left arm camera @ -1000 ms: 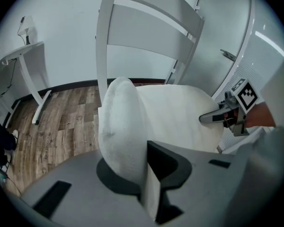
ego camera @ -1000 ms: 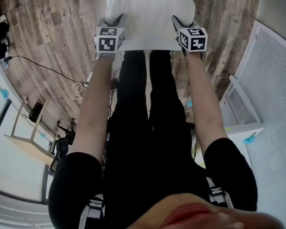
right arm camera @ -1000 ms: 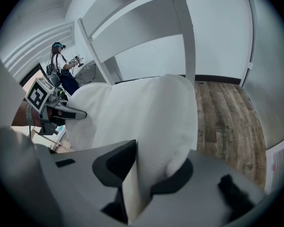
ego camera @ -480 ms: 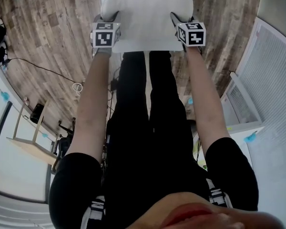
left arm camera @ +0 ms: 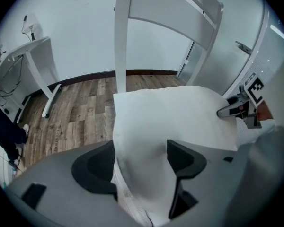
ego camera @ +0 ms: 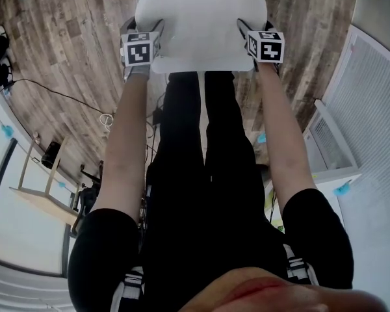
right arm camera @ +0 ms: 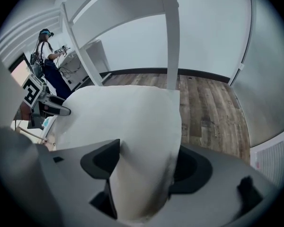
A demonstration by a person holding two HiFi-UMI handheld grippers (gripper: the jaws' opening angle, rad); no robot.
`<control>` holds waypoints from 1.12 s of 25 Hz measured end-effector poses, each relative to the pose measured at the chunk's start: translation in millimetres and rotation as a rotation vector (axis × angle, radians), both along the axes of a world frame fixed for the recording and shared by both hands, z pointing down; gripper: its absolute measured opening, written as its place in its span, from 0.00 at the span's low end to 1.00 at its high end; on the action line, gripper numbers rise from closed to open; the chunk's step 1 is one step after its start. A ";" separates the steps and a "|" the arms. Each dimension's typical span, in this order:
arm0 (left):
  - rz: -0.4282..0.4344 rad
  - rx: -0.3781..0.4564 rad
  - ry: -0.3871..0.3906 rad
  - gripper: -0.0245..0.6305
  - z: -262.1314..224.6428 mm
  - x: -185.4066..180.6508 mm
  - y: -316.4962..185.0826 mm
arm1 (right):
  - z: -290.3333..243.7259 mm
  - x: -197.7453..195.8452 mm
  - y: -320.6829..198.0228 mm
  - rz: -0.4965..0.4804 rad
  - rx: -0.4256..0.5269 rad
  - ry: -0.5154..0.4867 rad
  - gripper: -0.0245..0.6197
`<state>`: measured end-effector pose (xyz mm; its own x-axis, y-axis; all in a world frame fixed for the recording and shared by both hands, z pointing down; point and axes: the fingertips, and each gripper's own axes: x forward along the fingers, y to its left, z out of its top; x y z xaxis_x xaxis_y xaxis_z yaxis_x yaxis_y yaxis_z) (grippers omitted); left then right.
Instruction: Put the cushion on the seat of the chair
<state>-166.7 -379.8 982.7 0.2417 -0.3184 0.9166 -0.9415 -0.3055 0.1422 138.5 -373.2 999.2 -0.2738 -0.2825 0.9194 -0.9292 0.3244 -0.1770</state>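
Left gripper [left arm camera: 141, 148]: its jaws have just been opening and now stand spread. One near corner of the plump white square fabric cushion [left arm camera: 175, 112] sits loosely between them. We see no pinch.

Right gripper [right arm camera: 146, 150]: the same. Its jaws have just been opening and stand wide, with the other near corner of the cushion between them, slack rather than clamped.

Cushion: it lies flat in front of the back of the white-painted wooden chair [left arm camera: 123, 41], its far edge close to the chair's uprights. We judge that it rests on the seat, though the seat itself is hidden beneath it.

Step in hand: letting go, we think. The placing looks all but done.

Doing it well: we would draw both grippers straight back away from the chair, together and with the jaws held wide, so that neither pad drags a corner with it. We would then check that the cushion sits square to the chair's back with no edge hanging off the front.

Risk: soft fabric may cling to a pad. A one-sided pull would twist the cushion on the chair.

Floor: brown wood-plank flooring [ego camera: 58, 44] lies around the chair, with a thin black cable [ego camera: 58, 90] trailing across it to the chair's left.

Room: plain white walls [left arm camera: 75, 37] rise behind the chair. A white desk frame [left arm camera: 38, 65] stands off to the chair's left, with another person [right arm camera: 47, 56] beside it.
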 end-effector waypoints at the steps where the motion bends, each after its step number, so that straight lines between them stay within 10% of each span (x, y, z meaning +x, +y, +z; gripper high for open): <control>1: -0.016 0.003 -0.010 0.55 -0.5 -4.7 0.4 | 0.1 3.7 0.3 0.008 0.000 0.010 0.53; 19: -0.012 0.078 0.071 0.54 -98.7 26.0 31.3 | -103.1 -14.8 12.4 -0.011 0.119 -0.090 0.53; 28: -0.005 0.178 0.102 0.08 -207.4 71.2 51.8 | -225.8 -67.6 34.4 -0.108 0.217 -0.173 0.06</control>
<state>-95.6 -328.0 775.3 0.3281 -0.4750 0.8165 -0.9267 -0.3295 0.1807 70.9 -338.9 773.4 -0.4608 -0.4280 0.7775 -0.8490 0.4677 -0.2458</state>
